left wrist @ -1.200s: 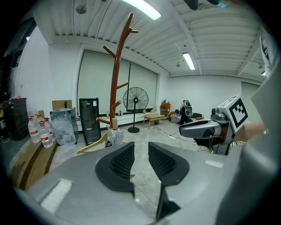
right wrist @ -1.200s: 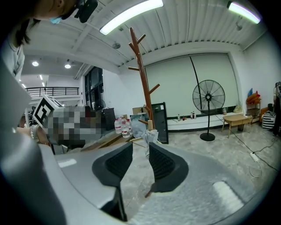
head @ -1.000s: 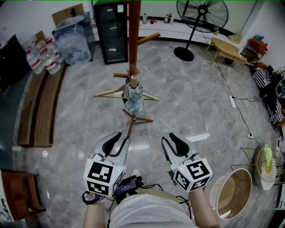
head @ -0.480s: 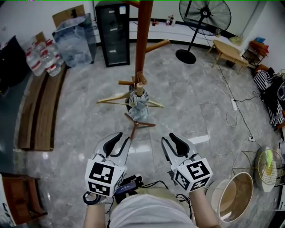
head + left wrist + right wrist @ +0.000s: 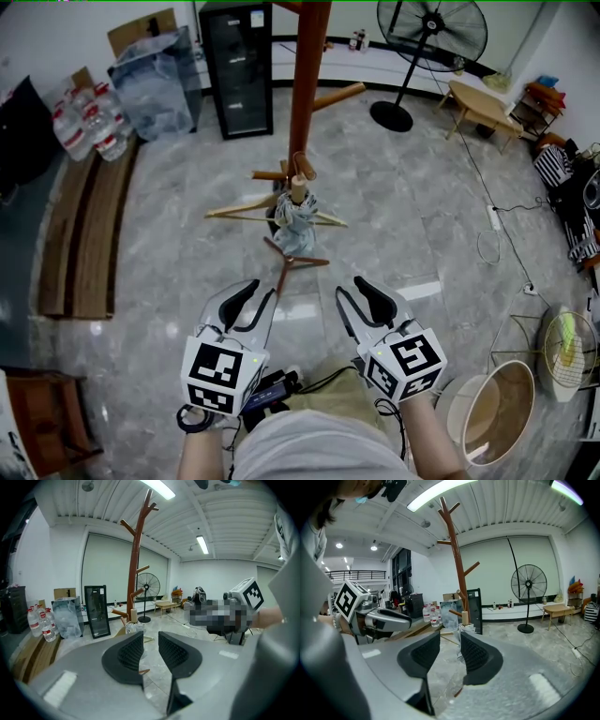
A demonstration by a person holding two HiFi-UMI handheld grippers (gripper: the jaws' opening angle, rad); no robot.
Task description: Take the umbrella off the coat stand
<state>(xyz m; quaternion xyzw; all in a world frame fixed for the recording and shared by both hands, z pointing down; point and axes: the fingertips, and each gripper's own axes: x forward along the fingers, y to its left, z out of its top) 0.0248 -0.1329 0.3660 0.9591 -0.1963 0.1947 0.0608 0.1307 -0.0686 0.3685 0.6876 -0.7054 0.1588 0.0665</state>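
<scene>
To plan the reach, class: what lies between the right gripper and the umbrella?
Head view: bare floor and a foot of the coat stand separate the umbrella from the right gripper, whose empty jaws have just been opening.

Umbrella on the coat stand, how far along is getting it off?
Done: nothing; the umbrella still hangs on the coat stand. In hand: the left tool and right tool are open and empty, short of it; the right tool's jaws have just been opening. To do: reach, grip, lift off.
</scene>
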